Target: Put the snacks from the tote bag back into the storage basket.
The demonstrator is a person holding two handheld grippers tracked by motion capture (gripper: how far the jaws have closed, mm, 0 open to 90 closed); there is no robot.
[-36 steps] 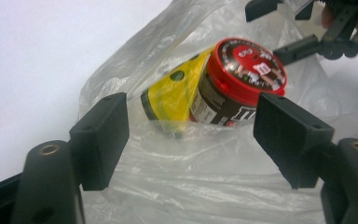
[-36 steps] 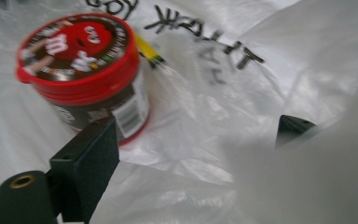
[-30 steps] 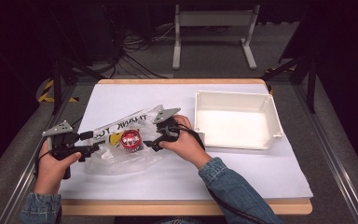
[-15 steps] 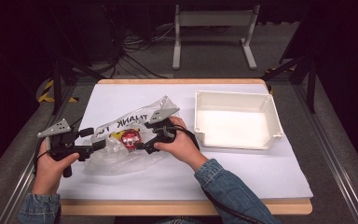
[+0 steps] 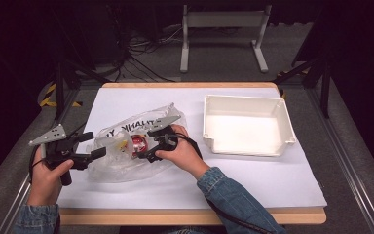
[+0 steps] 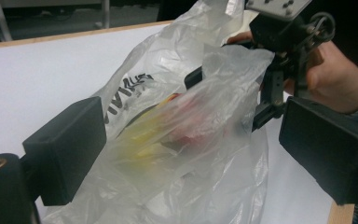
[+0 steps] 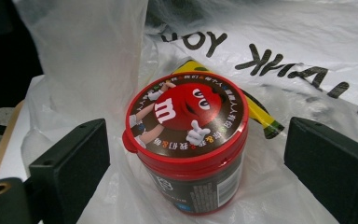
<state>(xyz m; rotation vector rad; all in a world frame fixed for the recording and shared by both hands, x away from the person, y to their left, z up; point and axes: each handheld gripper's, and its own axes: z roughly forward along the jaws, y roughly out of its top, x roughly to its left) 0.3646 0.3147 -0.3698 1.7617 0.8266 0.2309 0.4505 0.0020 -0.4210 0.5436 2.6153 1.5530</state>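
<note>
Inside the plastic bag [image 5: 126,156], our right gripper [image 7: 200,154] straddles the candy tub [image 7: 189,140], jaws spread, untouching. Our left gripper [image 5: 95,146], at nine o'clock, has just been opening around bag film. Loose film could snag our closing jaws, tipping the tub.

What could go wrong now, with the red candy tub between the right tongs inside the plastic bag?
1. The right tongs stand open around the red tub; closing may pinch the plastic bag too, so the tub drags it.
2. The left tongs have just been opening, the bag film lies loose between them; the mouth may collapse.
3. The yellow item may come along.
</note>
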